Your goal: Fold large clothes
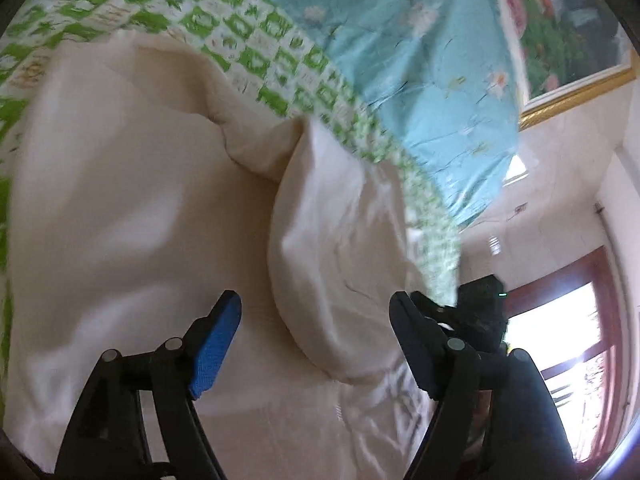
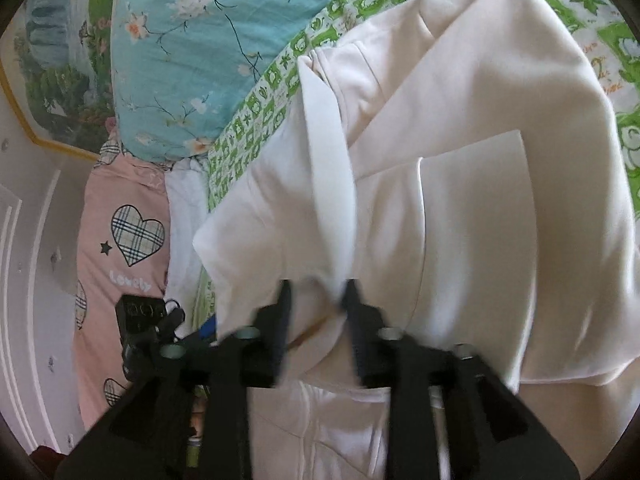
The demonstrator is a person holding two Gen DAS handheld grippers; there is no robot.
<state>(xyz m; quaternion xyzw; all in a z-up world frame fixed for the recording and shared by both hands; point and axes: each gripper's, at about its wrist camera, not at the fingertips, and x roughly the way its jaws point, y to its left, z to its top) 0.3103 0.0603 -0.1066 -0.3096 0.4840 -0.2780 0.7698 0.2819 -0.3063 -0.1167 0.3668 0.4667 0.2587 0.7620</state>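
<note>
A large cream-white garment [image 1: 120, 220] lies spread on a green-and-white patterned bedsheet [image 1: 240, 40]. My left gripper [image 1: 316, 316] is open above it, with a raised fold of the cloth [image 1: 340, 260] between its spread fingers but not pinched. In the right wrist view the same garment [image 2: 480, 160] lies partly folded. My right gripper [image 2: 316, 296] has its jaws partly closed around a lifted edge of the cloth [image 2: 328, 184]; motion blur hides whether they pinch it. The other gripper [image 2: 140, 320] shows at the lower left.
A light-blue floral quilt [image 2: 192, 48] lies at the head of the bed. A pink heart-print pillow [image 2: 124, 248] lies beside it. A framed picture [image 1: 568, 32] hangs on the wall. A window [image 1: 560, 360] is at the right.
</note>
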